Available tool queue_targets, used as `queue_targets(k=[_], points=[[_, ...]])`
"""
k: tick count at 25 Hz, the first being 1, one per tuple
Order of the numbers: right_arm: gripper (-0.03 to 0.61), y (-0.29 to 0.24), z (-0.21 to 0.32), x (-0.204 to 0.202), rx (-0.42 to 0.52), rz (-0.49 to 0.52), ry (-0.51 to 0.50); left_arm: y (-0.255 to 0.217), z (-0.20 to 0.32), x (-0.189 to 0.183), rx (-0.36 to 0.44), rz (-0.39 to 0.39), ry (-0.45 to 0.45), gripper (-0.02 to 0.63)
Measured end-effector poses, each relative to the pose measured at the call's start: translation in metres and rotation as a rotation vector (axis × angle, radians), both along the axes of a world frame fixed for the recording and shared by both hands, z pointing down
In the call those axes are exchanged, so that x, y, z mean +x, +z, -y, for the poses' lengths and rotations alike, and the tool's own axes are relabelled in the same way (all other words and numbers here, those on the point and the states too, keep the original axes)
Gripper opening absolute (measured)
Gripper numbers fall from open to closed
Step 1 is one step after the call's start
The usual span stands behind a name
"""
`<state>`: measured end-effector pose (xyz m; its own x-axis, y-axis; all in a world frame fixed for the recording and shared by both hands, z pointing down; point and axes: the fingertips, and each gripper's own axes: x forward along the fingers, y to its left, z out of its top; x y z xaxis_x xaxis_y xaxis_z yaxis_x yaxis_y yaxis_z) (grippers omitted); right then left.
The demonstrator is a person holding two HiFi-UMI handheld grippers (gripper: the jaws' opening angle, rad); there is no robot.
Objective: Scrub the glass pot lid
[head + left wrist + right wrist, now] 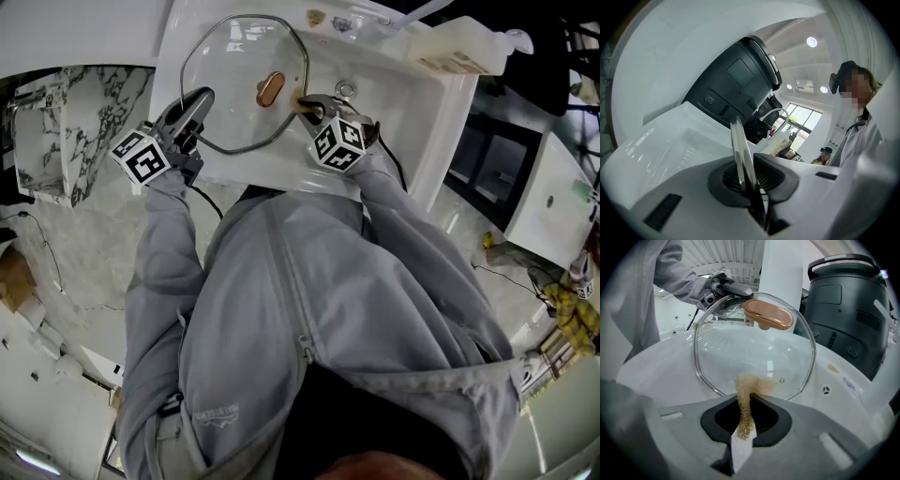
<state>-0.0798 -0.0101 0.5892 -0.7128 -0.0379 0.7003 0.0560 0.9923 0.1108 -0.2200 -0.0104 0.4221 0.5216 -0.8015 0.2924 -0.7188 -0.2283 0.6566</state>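
My left gripper (pixel 200 101): fingers clamped on the rim of the glass pot lid (pixel 234 56), which shows edge-on between them in the left gripper view. The lid is held tilted over the white sink (pixel 412 103). Can't tell if its low edge touches the basin.

My right gripper (pixel 747 416): fingers closed on a gold mesh scourer (pixel 749 390), its tuft touching the glass near the close rim, below the copper knob (pixel 768 315).

Handling, my guess:
- **Lid:** stiff, breakable, fairly heavy for a one-edge pinch, probably slick if wet. The metal-banded rim is the right hold, with the knob as the alternate.
- **Scrubbing force:** a push from the scourer will lever the lid about my left grip, so go light.
- **Scourer:** soft, springy, near weightless.

The sink looks glossy and hard, bad to drop glass on. A dark appliance (pixel 848 310) stands just behind it, and a plastic container (pixel 459 42) sits at its far corner. Bright room, ceiling lights, windows at the back.
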Motion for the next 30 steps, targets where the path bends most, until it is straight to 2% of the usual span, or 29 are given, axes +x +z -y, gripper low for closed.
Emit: queue_targets(k=[4, 8, 15, 23, 26, 30], points=[[0.038, -0.002, -0.024, -0.001, -0.039, -0.006, -0.053, -0.001, 0.001, 0.002, 0.009, 0.002, 0.001, 0.034], [0.038, -0.005, -0.057, -0.003, -0.079, -0.018, -0.168, -0.002, 0.0, 0.002, 0.011, 0.004, -0.006, 0.034], [0.038, -0.022, -0.095, -0.014, -0.172, -0.021, -0.309, -0.004, 0.002, 0.004, 0.021, 0.007, -0.01, 0.032], [0.038, -0.047, -0.113, -0.03, -0.18, 0.003, -0.422, -0.005, 0.002, 0.005, 0.024, 0.015, -0.015, 0.032], [0.038, -0.067, -0.12, -0.042, -0.204, 0.055, -0.433, -0.005, 0.002, 0.005, 0.031, 0.013, -0.02, 0.032], [0.038, -0.099, -0.121, -0.054, -0.242, 0.157, -0.388, -0.007, 0.003, 0.011, 0.021, 0.036, -0.008, 0.032]])
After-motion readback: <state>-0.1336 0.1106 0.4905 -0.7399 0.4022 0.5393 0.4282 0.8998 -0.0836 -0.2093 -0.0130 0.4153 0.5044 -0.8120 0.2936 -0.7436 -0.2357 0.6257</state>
